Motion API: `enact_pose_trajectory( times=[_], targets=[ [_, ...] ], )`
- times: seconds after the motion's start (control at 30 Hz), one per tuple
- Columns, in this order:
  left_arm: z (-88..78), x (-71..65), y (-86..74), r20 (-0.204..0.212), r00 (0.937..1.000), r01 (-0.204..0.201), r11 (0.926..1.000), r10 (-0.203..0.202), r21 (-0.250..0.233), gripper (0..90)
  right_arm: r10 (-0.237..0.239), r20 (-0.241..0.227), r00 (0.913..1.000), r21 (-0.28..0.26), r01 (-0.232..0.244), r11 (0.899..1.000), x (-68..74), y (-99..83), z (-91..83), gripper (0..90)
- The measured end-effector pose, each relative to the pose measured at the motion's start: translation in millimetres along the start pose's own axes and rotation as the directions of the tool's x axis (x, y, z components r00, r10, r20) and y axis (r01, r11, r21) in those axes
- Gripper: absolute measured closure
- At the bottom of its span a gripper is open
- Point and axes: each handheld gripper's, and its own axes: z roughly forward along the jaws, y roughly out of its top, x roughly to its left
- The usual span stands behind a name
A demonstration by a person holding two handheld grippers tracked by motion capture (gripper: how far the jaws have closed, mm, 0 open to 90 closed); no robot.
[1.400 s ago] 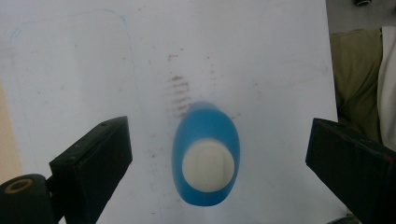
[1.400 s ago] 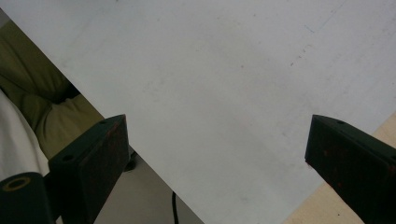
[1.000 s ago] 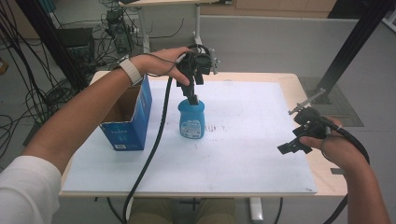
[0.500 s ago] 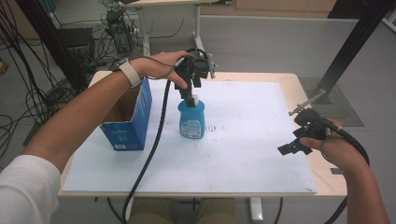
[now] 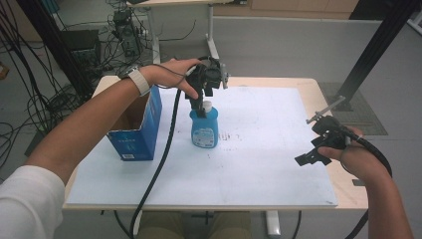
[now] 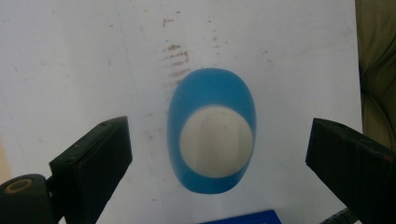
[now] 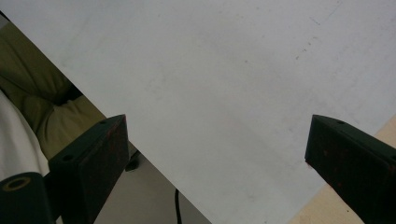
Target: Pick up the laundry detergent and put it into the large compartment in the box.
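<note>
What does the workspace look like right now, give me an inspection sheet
Surface: white sheet on a wooden table, faint smudges.
Job's things: blue bottle with white cap, upright beside the open blue box.
Clutter: nothing seen.
Grippers: left gripper open above the cap, not touching; right gripper open, at the sheet's right edge.
Cables: black cable trails from the left gripper off the front edge.
Surroundings: cable bundles on the floor at left, black frame posts.
</note>
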Motion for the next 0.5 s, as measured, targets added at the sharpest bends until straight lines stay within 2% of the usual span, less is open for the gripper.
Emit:
enact_pose_trajectory(
  times=[0.5],
  targets=[
    [3.9,-0.6,2.6,0.000,1.0000,0.001,1.0000,-0.001,0.009,7.6,-0.006,-0.002,1.0000,0.001,0.006,1.000,0.6,3.6,0.9,6.3]
  ],
)
